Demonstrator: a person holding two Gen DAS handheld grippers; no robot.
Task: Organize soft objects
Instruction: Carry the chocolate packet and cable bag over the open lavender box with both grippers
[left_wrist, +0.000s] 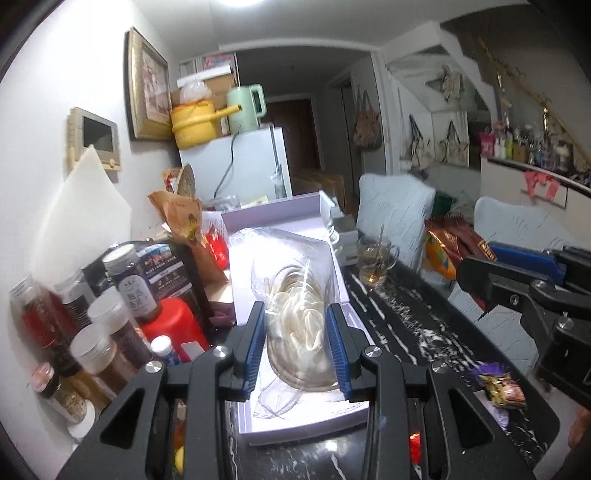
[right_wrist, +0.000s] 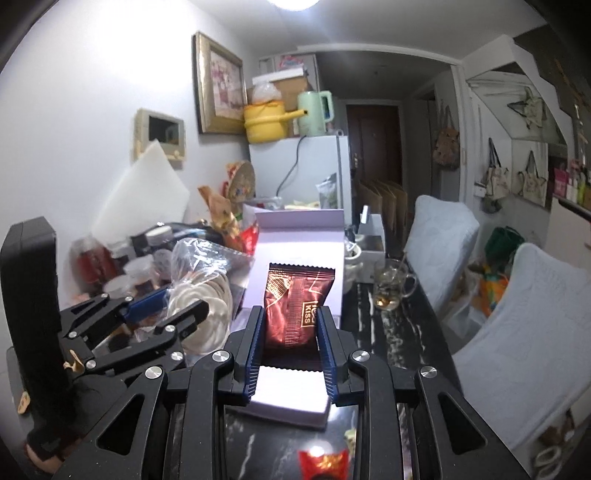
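My left gripper (left_wrist: 298, 314) is shut on a clear plastic bag of cream-coloured round pieces (left_wrist: 303, 325), held above the open lilac box (left_wrist: 347, 295) on the black marble table. In the right wrist view the same bag (right_wrist: 207, 302) hangs in the left gripper (right_wrist: 177, 306) at the left. My right gripper (right_wrist: 291, 314) is shut on a dark red foil snack packet (right_wrist: 295, 306) marked "kiss", lifted over the lilac box (right_wrist: 295, 236). The right gripper (left_wrist: 476, 280) also shows at the right edge of the left wrist view, with the red packet (left_wrist: 458, 243) in it.
Jars and bottles (left_wrist: 107, 314) crowd the table's left side by the wall. A glass mug (left_wrist: 376, 262) with a spoon stands right of the box. Small wrapped sweets (left_wrist: 502, 391) lie on the table (left_wrist: 406, 332). Two covered chairs (right_wrist: 443, 236) stand along the right; a white fridge (right_wrist: 314, 173) behind.
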